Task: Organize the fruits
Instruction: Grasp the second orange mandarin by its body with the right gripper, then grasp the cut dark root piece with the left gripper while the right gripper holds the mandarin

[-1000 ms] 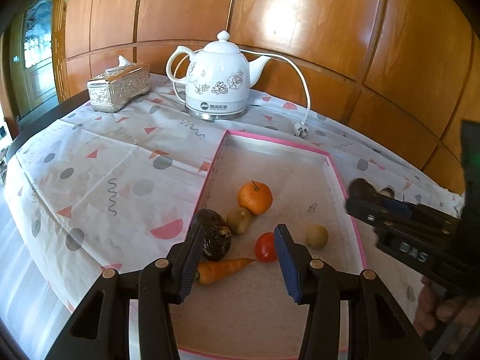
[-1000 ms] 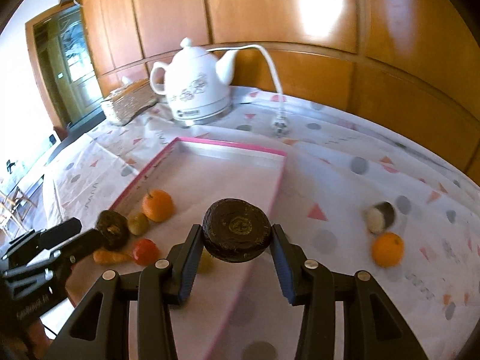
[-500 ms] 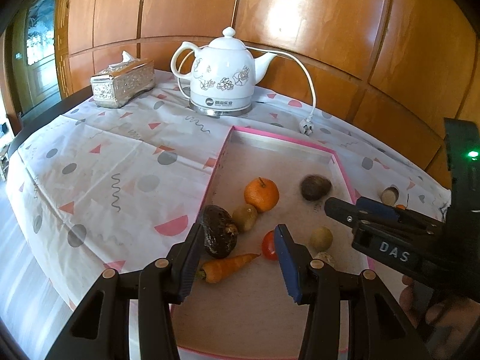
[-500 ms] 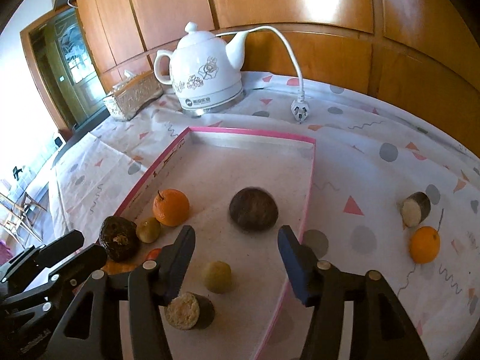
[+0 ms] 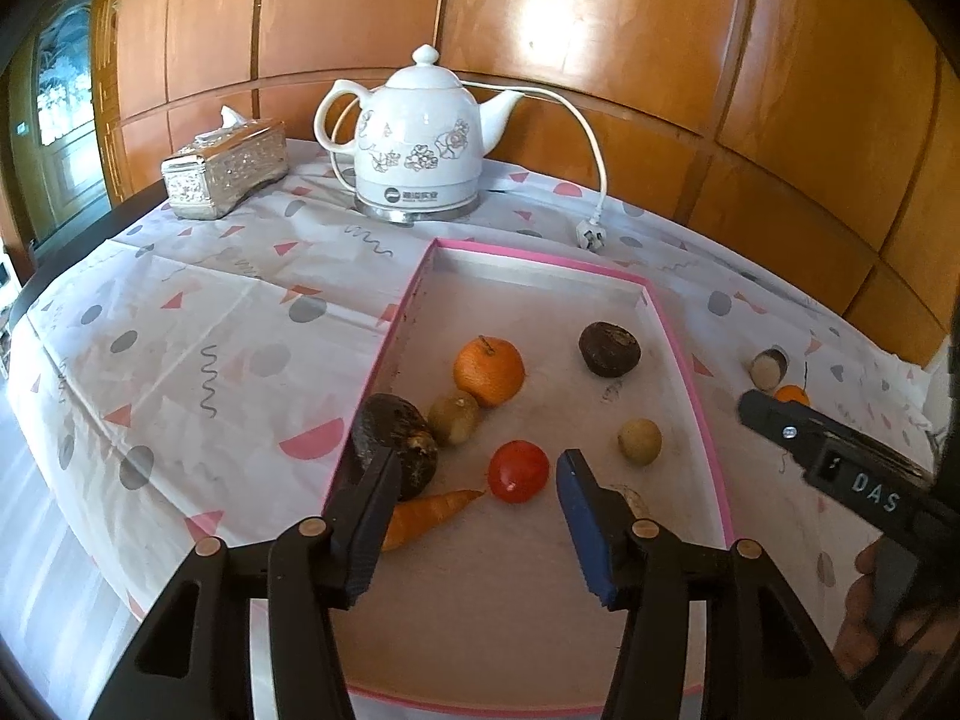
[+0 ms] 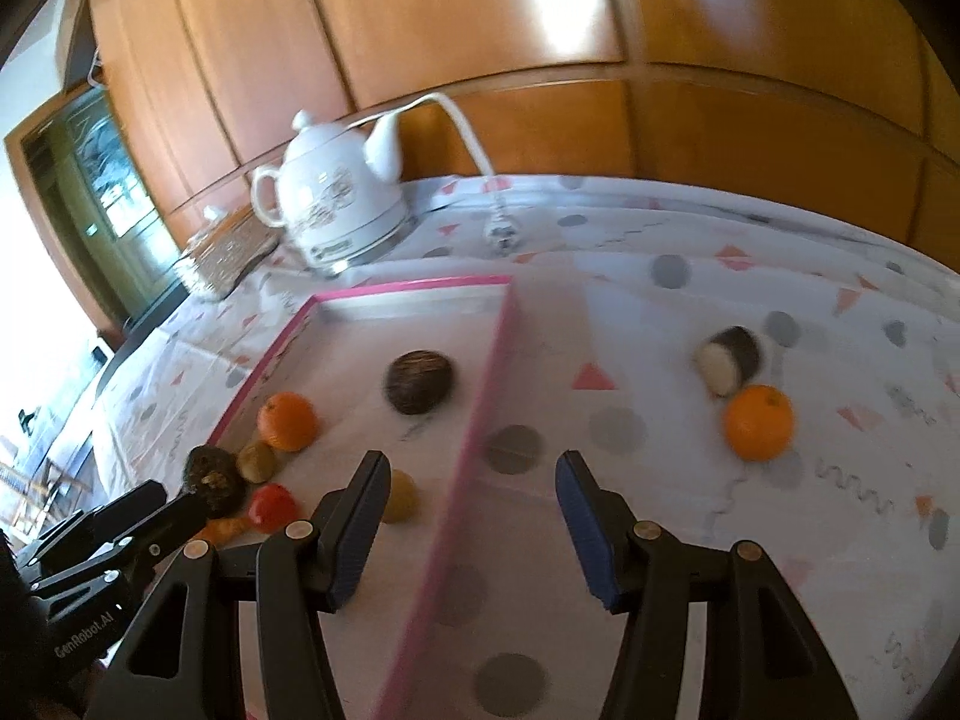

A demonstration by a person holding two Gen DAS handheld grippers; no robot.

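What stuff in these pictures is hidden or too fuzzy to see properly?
- Left wrist view: a pale cut piece in the pink tray sits mostly behind the left hand-held gripper, so its kind is unclear.
- Left wrist view: the carrot has its thick end covered by a gripper finger.
- Left wrist view: the orange on the tablecloth peeks from behind the right hand-held gripper.
- Right wrist view: motion blur smears the kettle label.
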